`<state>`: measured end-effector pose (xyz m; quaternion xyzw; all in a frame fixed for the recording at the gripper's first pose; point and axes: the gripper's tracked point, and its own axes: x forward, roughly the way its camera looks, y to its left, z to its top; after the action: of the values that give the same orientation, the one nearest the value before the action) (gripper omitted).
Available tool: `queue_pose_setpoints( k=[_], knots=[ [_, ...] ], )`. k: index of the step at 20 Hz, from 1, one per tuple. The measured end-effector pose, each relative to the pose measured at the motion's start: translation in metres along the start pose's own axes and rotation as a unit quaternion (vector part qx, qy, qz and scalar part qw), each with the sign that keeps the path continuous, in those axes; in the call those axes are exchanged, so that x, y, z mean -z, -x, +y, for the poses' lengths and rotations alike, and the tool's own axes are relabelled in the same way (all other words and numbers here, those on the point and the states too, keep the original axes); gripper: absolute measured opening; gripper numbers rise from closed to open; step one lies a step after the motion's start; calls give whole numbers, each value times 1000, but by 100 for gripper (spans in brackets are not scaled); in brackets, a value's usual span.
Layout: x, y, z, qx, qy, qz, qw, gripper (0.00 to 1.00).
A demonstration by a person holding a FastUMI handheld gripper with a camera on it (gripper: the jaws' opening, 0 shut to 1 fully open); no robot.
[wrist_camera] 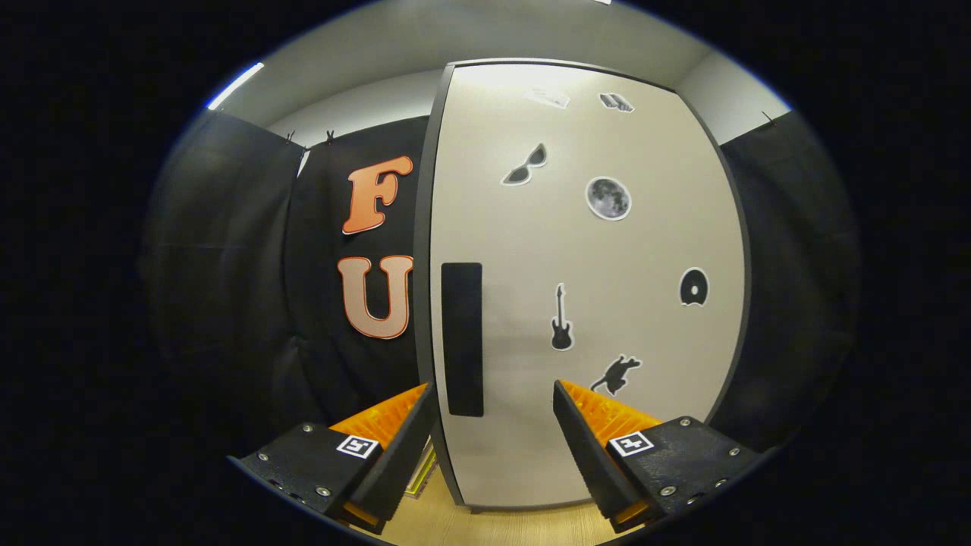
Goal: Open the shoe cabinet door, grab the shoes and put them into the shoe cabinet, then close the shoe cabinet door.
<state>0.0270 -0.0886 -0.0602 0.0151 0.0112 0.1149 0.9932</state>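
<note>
The shoe cabinet door (607,303) is a pale panel with a dark rim, shut, and it carries several black stickers. A dark vertical handle strip (462,337) runs near its left edge. My gripper (493,394) is open, close in front of the door's lower part. The handle's lower end sits between the two fingertips and just beyond them, nearer the left finger (402,447). Nothing is held between the fingers.
Black booth cloth (227,288) hangs left and right of the cabinet. A light wooden floor (485,523) shows below the door between the fingers. Something yellowish (422,474) peeks out by the cabinet's lower left corner, beside the left finger.
</note>
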Motion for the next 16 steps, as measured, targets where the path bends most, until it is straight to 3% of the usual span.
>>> queue_pose_setpoints(
  k=[9,16],
  knots=[
    [-27,129,-38,39,5,11,999,95],
    [-35,183,-50,66,21,-4,998,95]
  ],
)
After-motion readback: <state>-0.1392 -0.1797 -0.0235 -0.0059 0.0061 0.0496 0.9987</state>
